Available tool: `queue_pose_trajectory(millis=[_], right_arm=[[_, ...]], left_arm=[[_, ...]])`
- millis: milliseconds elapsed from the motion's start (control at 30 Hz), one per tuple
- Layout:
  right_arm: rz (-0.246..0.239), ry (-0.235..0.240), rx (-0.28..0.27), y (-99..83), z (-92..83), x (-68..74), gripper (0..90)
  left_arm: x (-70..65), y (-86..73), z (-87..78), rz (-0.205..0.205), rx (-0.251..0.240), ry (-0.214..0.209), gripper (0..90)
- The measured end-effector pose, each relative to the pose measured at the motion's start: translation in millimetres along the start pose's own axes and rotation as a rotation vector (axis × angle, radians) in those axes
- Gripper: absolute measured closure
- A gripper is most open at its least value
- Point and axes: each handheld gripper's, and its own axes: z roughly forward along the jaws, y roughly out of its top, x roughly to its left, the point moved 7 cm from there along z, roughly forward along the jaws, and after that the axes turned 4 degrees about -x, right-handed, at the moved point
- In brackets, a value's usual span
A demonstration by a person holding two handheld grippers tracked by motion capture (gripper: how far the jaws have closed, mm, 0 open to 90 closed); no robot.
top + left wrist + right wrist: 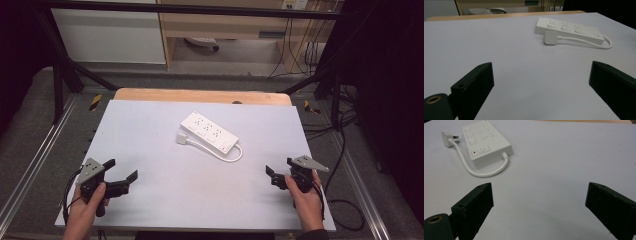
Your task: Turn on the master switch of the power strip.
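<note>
Two grippers sit low in the high view, the left gripper (122, 172) at lower left and the right gripper (279, 170) at lower right, each with its fingers spread apart and holding nothing. Between them, nearer the frame's centre, the white power strip (209, 132) lies on the pale bench (150, 130), its plug (182, 138) touching its side.

Overhead plus two low views, shared power strip (209, 132)

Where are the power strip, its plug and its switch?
power strip (209, 132), high view, middle of its top face
plug (550, 38), left gripper view, top of its white body
switch (481, 149), right gripper view, the button's face
</note>
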Motion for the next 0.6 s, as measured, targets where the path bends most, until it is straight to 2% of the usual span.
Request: queue_pose_trajectory(millis=[267,600], right_arm=[[0.013,0.023,-0.011,0.7,-1.1,1.7,8.2],[0.016,0.056,-0.071,11.5,-5.9,9.6,6.4]], left_arm=[[-1.0,0.4,0.3,-0.003,-0.004,-0.008,5.9],[-1.1,1.6,0.1,-0.003,-0.015,-0.012,5.7]])
